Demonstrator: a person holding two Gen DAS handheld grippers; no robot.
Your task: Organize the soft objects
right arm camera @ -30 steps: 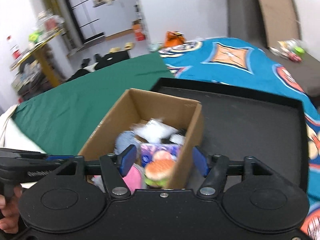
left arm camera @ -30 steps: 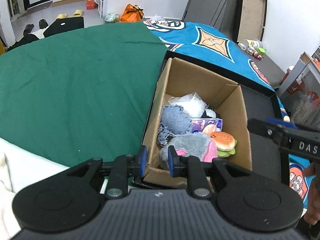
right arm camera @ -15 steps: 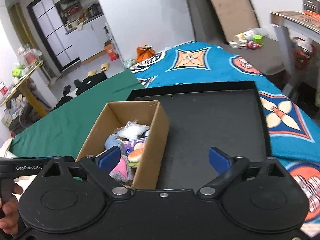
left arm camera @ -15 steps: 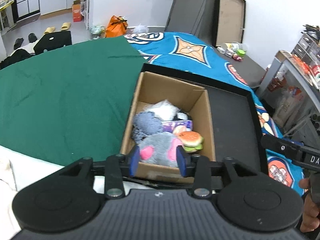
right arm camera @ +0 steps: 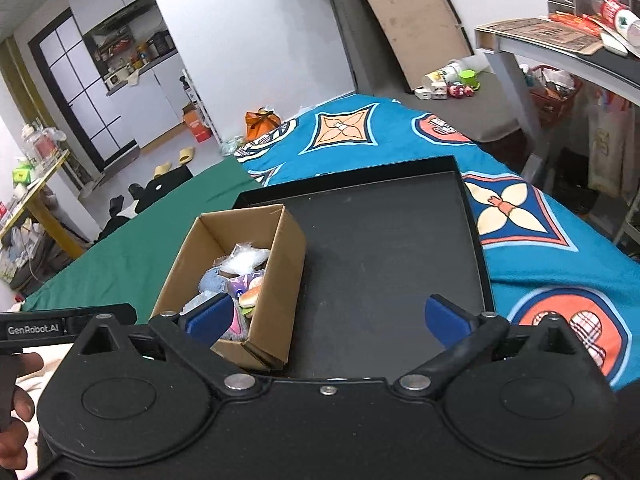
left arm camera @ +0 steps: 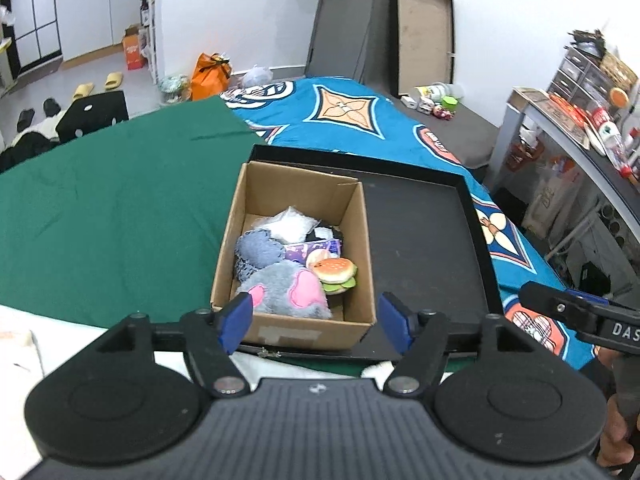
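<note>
Cardboard box (left arm camera: 294, 322) stands open-topped in the left end of a shallow black tray (left arm camera: 424, 248); the rest of the tray floor is bare. Tray sits across the seam between a green cloth (left arm camera: 108, 216) and a blue patterned blanket (left arm camera: 360, 120).

Soft things are inside the box, packed toward its near half:
- grey plush toy with pink patches (left arm camera: 286, 292), nearest wall
- burger-shaped toy (left arm camera: 334, 272), just right of the plush, touching it
- blue-grey fuzzy piece (left arm camera: 256, 250), against the left wall
- purple packet (left arm camera: 312, 248), middle
- white crinkly bag (left arm camera: 286, 222), behind the others; a small black-and-white item beside it cannot be identified.

Left tool (left arm camera: 318, 320): released, jaws have just been opening, nothing between the blue pads; it hovers above the box's near wall.

Right tool (right arm camera: 324, 318): released, spread wide, jaws have just been opening, nothing between them. It hangs over the tray with the box's near right corner in front of its left pad.

A hand holds each tool's handle at the frame edges.
</note>
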